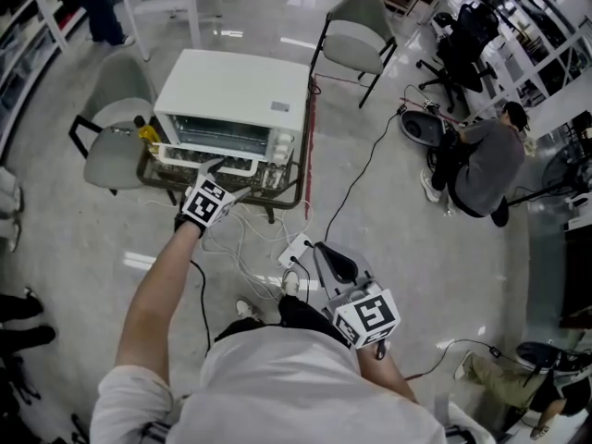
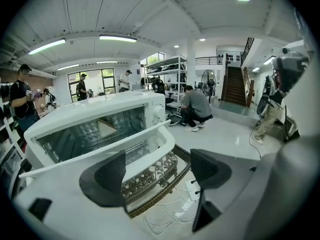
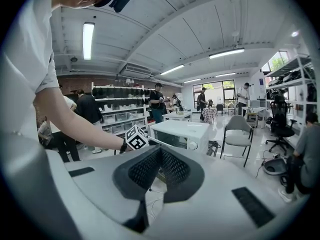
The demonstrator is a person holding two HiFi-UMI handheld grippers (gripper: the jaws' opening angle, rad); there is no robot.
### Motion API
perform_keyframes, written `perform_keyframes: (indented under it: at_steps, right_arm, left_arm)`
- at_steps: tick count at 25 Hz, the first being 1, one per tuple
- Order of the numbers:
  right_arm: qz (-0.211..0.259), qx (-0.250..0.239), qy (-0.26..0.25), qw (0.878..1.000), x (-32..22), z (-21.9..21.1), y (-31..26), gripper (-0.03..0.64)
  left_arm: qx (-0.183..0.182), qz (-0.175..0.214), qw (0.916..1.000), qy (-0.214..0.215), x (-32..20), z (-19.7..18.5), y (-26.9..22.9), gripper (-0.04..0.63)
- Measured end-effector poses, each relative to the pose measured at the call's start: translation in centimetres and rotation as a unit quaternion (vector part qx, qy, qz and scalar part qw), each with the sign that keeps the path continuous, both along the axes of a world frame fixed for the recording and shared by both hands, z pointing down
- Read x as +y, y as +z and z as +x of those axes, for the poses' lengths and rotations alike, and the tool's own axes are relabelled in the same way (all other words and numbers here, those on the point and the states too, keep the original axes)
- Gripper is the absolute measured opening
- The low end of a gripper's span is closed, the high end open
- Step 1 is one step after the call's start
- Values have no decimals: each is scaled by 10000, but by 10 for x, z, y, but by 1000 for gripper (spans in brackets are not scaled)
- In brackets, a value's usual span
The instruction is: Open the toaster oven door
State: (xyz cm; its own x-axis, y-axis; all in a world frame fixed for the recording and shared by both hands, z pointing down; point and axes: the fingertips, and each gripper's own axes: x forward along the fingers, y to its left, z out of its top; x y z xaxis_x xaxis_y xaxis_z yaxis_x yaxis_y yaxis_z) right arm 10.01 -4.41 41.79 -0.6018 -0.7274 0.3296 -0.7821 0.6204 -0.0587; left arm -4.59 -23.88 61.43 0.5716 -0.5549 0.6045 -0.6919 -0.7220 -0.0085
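Closest to the person, the right gripper (image 3: 160,159) hangs by the hip with its fingers pressed together and nothing between them. It is well apart from the work and points out over the floor.

Beyond it, white cables (image 1: 250,239) and a power strip (image 1: 298,248) lie on the floor just in front of the low wicker surface (image 1: 294,192).

The left gripper (image 1: 220,176) is at the end of an outstretched arm, right up at the front of the toaster oven (image 1: 236,86), so it is plainly the nearer hand. Its fingers (image 2: 107,179) stand wide apart and grip nothing.

The white door handle (image 2: 150,144) is just ahead of them. It is a long bar running side to side across the top of the glass door (image 2: 90,134). The bar's right-hand end shows in the gap between the fingers, and the rest runs off to the left behind the left finger. So the finger gap lies roughly along the bar, not across it. I cannot tell whether either finger touches it.

The door looks shut or barely cracked. I would guess it hinges along the bottom, so the pull should come back toward the person and downward.

The oven sits squarely on the surface, with grey chairs (image 1: 356,30) and other people farther off.
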Motion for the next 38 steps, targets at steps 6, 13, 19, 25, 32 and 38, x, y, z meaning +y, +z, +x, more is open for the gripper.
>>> perform_keyframes:
  at_steps: [6,13,19,25,32,38]
  right_arm:
    - [-100,87,53,9999,7,1,3,21]
    - [-124,190,103,9997,12,4,4,21]
    - [-153,250,128,9995,16,5,7,22]
    - [-205,296,109,9993,16,5,11,22]
    - [-208,297,91,9993,16,6,12,22]
    - [-218,297,76,9993,14,9,14,22]
  left_arm:
    - [100,123,9999,-45,7,0,2,397]
    - [119,212,9996,-130,15,-1,10,397]
    - [31,281,9996,-62,23,-2,17,397]
    - [-77,318,9994,-61,29,-2,25,397]
    - [-156,203,9996,-69,42,-3,39,397]
    - [-141,63,9998,-120,48,0,49,397]
